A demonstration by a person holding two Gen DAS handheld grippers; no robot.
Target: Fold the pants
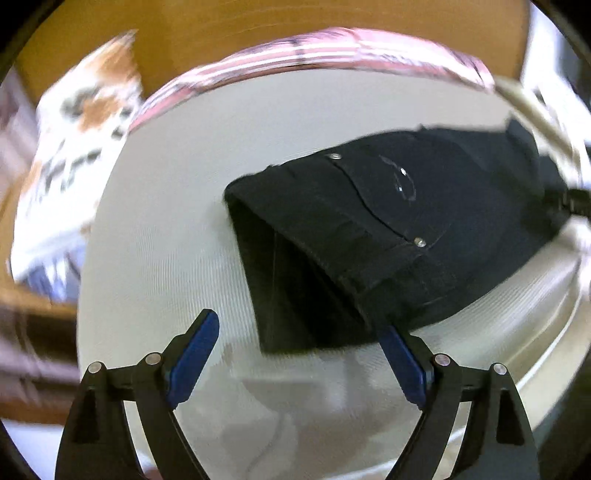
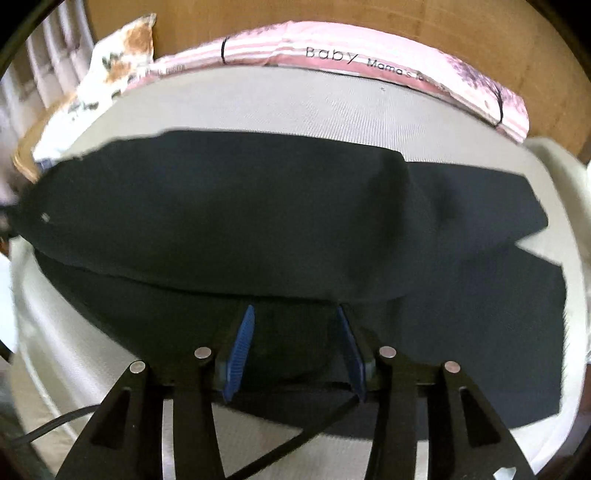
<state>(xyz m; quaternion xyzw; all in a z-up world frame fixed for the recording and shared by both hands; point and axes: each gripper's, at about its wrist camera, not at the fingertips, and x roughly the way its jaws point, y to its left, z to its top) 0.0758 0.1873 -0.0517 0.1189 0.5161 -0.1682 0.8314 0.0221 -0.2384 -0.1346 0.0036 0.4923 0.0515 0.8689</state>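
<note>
Black pants lie on a grey-white bed surface, waistband end with metal rivets toward my left gripper. My left gripper is open and empty just short of the waistband's near corner; its right finger touches the edge of the fabric. In the right wrist view the pants lie folded lengthwise, one leg over the other. My right gripper is open over the lower layer at the near edge of the upper fold, fabric between the pads, not pinched.
A pink striped package printed "Baby Mama's" lies along the bed's far edge. A floral pillow is at the far left. A wooden headboard stands behind. A black cable runs by the near-left edge.
</note>
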